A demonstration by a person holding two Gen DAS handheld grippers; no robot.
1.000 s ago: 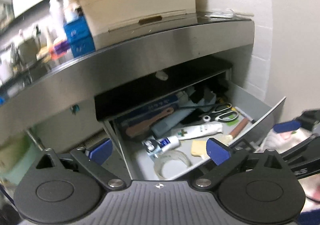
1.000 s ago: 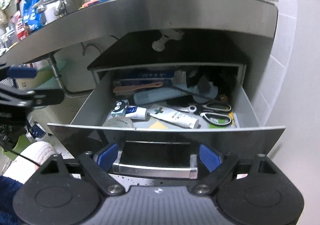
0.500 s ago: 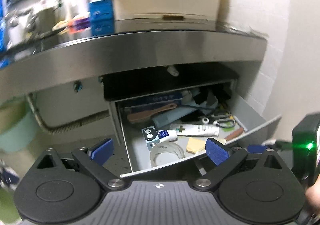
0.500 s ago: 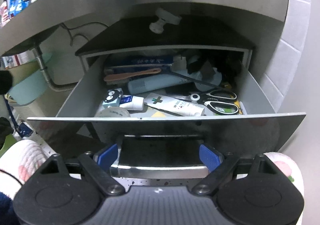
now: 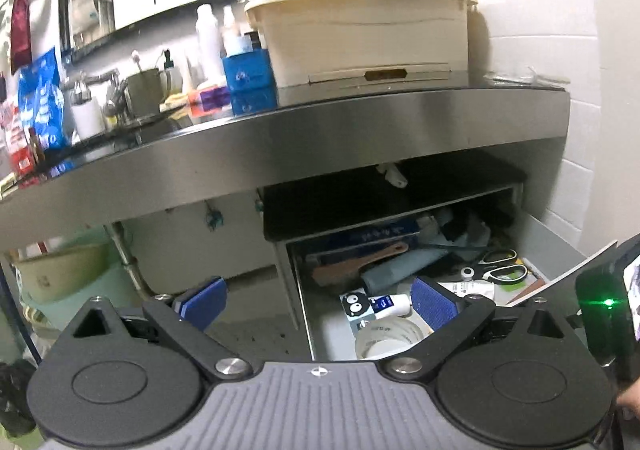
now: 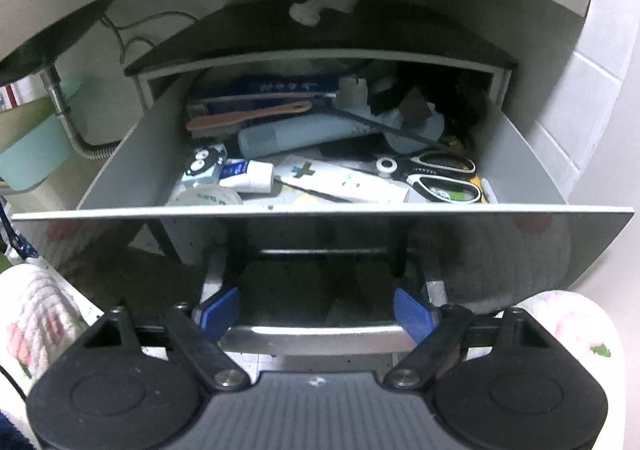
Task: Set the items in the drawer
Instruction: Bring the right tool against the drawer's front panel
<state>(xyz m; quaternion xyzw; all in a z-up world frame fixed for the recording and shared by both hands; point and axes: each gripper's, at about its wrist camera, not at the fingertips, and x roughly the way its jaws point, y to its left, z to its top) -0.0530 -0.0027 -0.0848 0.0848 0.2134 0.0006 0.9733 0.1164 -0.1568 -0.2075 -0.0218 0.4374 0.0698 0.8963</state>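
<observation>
Counter [image 5: 360, 122]: a steel worktop far above and beyond both pairs of fingers; the cabinet of the drawer hangs under it.
Drawer [image 6: 320, 212]: pulled out and already full; its front panel stands just beyond the right fingertips, its left wall just beyond the left gripper's right finger.
Handle [image 6: 316, 332]: a bright bar low on the front panel, lying across between the two blue pads of the right gripper.
Right gripper [image 6: 316, 316]: fingers wide apart, one pad near each end of the handle. The jaws have just been closing a little, and the handle is between them. I cannot tell if the pads already press on the bar ends.
Left gripper [image 5: 318, 300]: fingers apart, nothing between them, hovering beside the left front corner of the drawer.
Scissors [image 6: 436, 174]: beyond the right finger of the right gripper, inside the drawer near its right wall.
White tube [image 6: 344, 182]: straight ahead between the right fingers, behind the panel.
Tape roll [image 5: 390, 338]: just left of the left gripper's right pad.
Step in hand: I judge it is handling the drawer by the handle; the items seem already inside.
Advice: keep both pads level on the bar, move straight along the rails without twisting, keep the left gripper out of the drawer's path, and watch that the tall items at the back do not catch.
</observation>
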